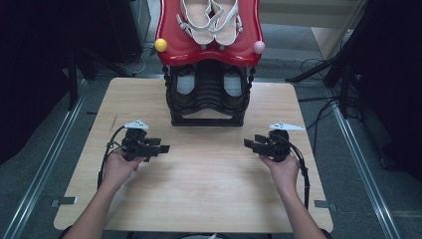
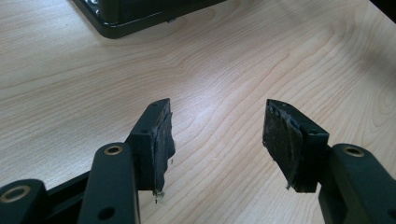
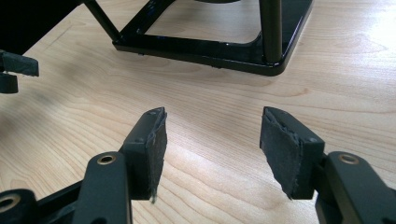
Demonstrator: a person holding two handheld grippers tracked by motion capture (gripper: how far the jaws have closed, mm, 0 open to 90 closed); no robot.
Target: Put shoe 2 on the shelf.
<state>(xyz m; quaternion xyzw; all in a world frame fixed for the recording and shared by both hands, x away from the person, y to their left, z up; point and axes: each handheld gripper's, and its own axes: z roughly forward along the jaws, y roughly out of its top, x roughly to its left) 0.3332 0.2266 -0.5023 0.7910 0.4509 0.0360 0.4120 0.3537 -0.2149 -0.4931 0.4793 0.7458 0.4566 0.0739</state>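
A person is resting both forearms on the pale wooden table (image 1: 199,199), holding a black two-jaw gripper in each hand. The left gripper (image 1: 161,148) is lying low over the near-left part of the tabletop with its jaws pointing inward toward the middle; in the left gripper view its own jaws are standing wide apart, with bare wood grain showing between the worn black pads (image 2: 164,140) and nothing held. The right gripper (image 1: 247,144) is mirroring it on the near-right side, its jaws also pointing inward and standing wide, again with only bare wood between the pads (image 3: 158,144). The two grippers are sitting well apart from each other. Nearest to them, at the far middle of the table, a black two-tier metal shoe rack (image 1: 207,119) is standing upright, its base frame showing near the top of both gripper views. A pair of dark shoes (image 1: 185,82) is sitting on its lower level, and a glossy red moulded tray (image 1: 171,52) on top is carrying a pair of white strappy sandals (image 1: 209,20).
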